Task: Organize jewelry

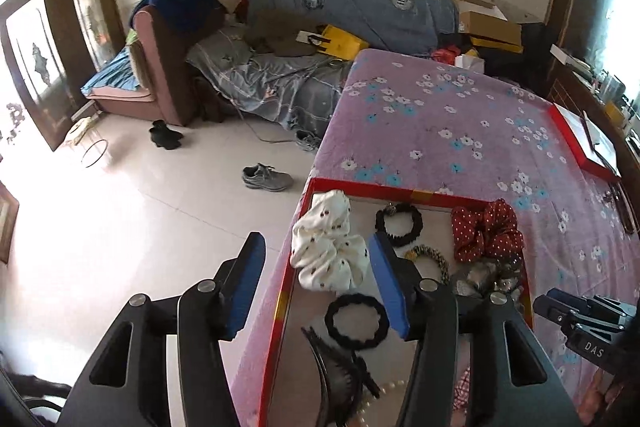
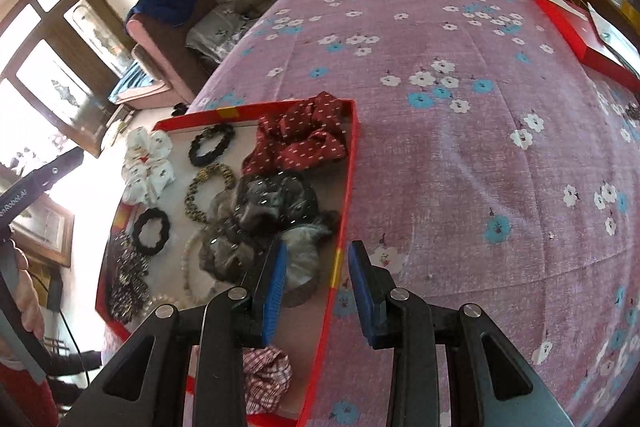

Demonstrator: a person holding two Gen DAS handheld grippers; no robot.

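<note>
I see my left gripper wide open and holding nothing; its jaws stand on both sides of the left wall of the red tray, one finger outside over the floor, the other over the tray. My right gripper is also open and empty, and its two blue pads stand on either side of the right wall of the tray, without touching it as far as I can tell. The tray lies on the near left corner of the table with the pink flowered cloth. Inside the tray lie a white scrunchie, a red dotted scrunchie, a black hair tie near the left gripper, another black braided tie at the far wall, and a gold and black tie between them. A grey furry pile of hair pieces lies just in front of the right gripper, and a checked scrunchie is under it. Near the tray's close end I see a pearl string and a dark clip, but this part is blurred. A second red box lies at the far right of the table.
</note>
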